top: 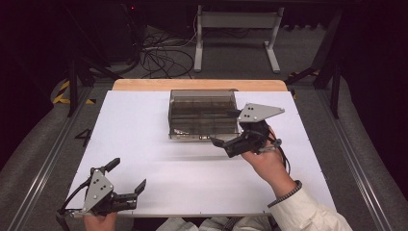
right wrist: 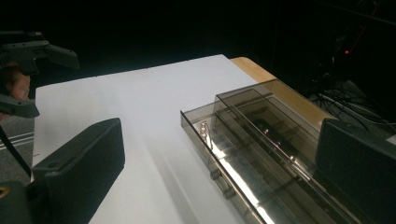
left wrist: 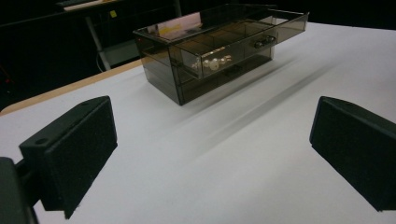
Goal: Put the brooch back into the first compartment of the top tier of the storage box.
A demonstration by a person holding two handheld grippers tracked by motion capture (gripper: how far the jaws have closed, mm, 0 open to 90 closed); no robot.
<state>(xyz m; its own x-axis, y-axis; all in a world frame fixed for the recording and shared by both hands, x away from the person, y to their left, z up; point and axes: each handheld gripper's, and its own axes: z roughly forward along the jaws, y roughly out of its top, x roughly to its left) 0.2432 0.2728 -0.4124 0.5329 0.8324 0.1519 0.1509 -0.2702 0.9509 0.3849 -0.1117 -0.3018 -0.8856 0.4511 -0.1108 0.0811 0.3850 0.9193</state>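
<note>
Box: I see a smoked clear plastic drawer box (top: 203,114) near the far edge of the surface (top: 144,144), about mid-width, its top drawer (left wrist: 243,39) slid partly out.
Handling: I judge it light, stiff, slick and easy to scuff or crack; it may skate when pushed.
Contents: small pale bits in the drawer, too blurred to name.
Hold: I'd take the small front knobs (left wrist: 263,42).
Right claw (top: 225,128): released, wide, by the box's right front corner.
Left claw (top: 126,177): released, at the near left corner.
</note>
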